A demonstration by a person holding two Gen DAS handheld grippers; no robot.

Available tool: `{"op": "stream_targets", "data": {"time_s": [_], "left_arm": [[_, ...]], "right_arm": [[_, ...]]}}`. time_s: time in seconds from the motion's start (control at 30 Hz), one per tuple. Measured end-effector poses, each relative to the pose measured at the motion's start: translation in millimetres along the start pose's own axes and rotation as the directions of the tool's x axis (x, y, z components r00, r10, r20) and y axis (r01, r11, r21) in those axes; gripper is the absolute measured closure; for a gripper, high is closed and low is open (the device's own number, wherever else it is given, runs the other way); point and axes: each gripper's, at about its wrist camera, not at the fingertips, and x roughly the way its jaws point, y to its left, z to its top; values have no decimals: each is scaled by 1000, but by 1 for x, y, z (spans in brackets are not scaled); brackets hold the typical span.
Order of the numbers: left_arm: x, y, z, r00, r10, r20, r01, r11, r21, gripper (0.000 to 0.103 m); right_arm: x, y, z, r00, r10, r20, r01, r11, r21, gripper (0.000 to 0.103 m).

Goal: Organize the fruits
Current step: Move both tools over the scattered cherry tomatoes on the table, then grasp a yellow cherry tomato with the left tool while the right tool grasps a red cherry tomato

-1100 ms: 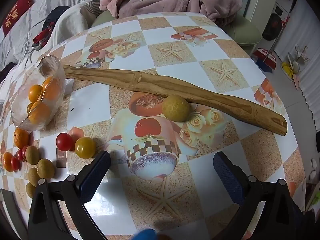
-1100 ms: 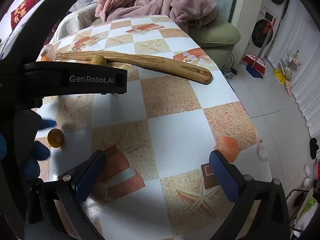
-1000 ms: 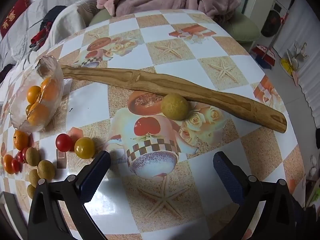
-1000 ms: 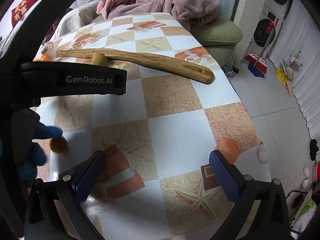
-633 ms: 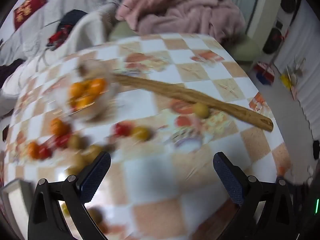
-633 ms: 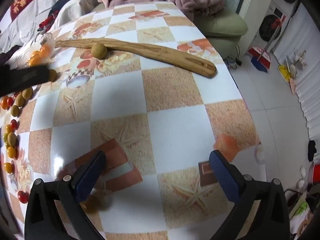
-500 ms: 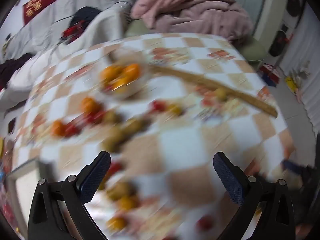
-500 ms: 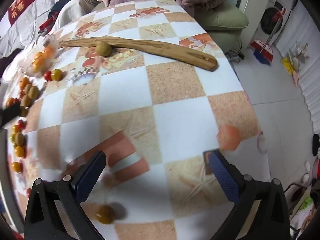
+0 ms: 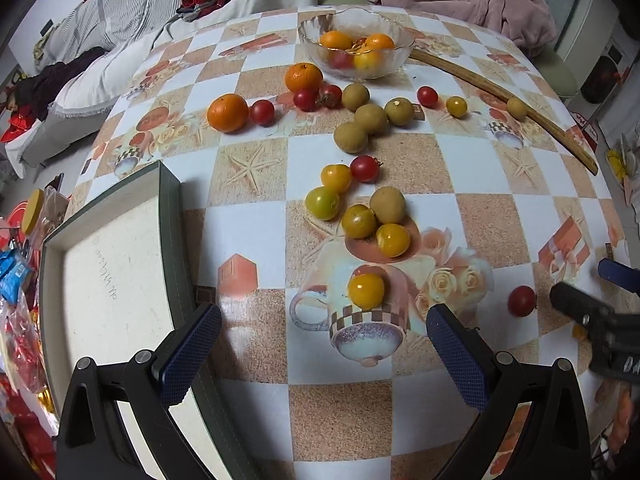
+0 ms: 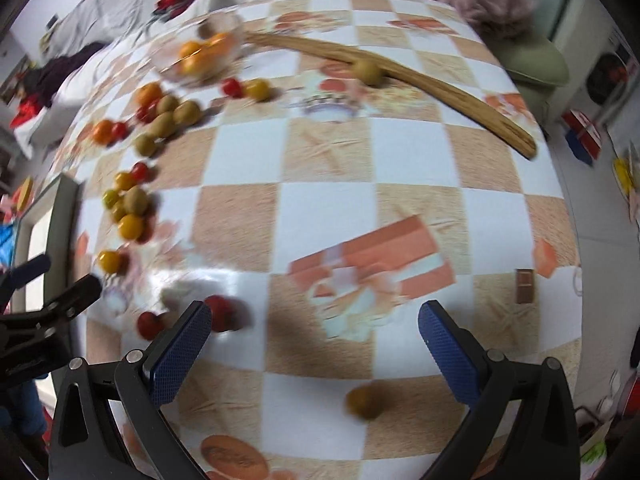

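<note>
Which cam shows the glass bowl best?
Left wrist: the glass bowl is sharp, rim and the oranges inside clearly visible. Right wrist shows it only as a motion-blurred patch at the far left.

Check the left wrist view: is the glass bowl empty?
No, the glass bowl holds several orange fruits and something red.
</note>
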Motion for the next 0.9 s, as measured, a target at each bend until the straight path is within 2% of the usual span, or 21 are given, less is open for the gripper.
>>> {"op": "stream_targets", "data": {"time_s": [0.27,0.43,0.63,0.8,0.87,0.9], "left_arm": [[6,1,9,1000,-16,-9,16,1000,-15,0],[13,-2,11,1000,-16,-15,16,1000,-1,0],[20,-6,11,999,-15,-28,16,1000,8,0],[24,-9,11,999,-13,-37,13,1000,21,0],[26,-10,12,999,-13,-40,14,1000,25,5],[27,-11,12,999,-13,-45,14,999,28,13]], "right_arm": [[-8,19,-12,999,13,-34,-13,1000,1,0],[-15,33,-44,999,12,-42,-12,1000,2,0],[-21,42,-38,997,11,-76,-13,1000,-20,0],[4,39,-11,996,20,-89,-25,998,-52,2],[11,44,-9,995,23,-93,-29,998,-62,3],[11,43,-10,995,25,-95,-32,997,-65,3]]}}
